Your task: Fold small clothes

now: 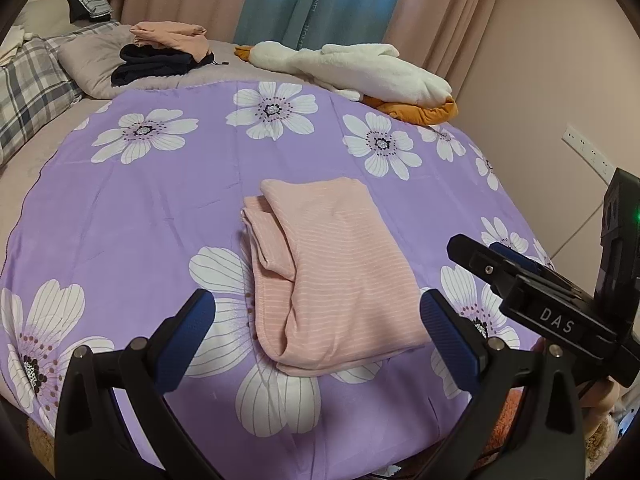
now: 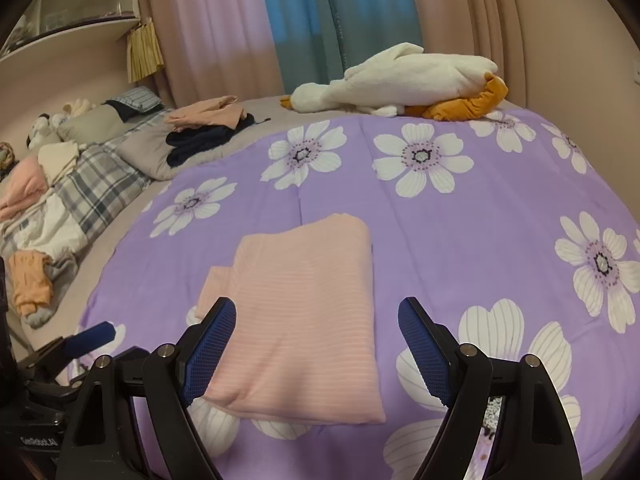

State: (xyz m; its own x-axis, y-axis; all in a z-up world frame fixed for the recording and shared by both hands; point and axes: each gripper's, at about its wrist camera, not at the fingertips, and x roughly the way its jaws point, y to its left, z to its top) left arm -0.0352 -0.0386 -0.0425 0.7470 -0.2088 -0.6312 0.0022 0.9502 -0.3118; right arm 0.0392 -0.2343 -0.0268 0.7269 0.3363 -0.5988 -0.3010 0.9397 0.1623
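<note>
Pink striped garment (image 1: 332, 276), one piece folded into a rough rectangle, lies at centre frame on a purple bedspread printed with large white flowers (image 1: 132, 216). At the bottom of the left wrist view, the left gripper (image 1: 316, 320) hangs just above the garment's near end, its two blue-padded fingers spread wide on either side and holding nothing. The right gripper (image 2: 316, 344) shows the same in its own view: two fingers wide apart, empty, the folded cloth (image 2: 296, 320) between and beyond them. It also appears at the right edge of the left view (image 1: 520, 276). At upper centre of both frames lies one white plush goose with orange feet (image 1: 360, 72). At upper left, one peach cloth sits on one dark navy garment (image 1: 160, 62), beside one plaid pillow (image 1: 28, 88).
</note>
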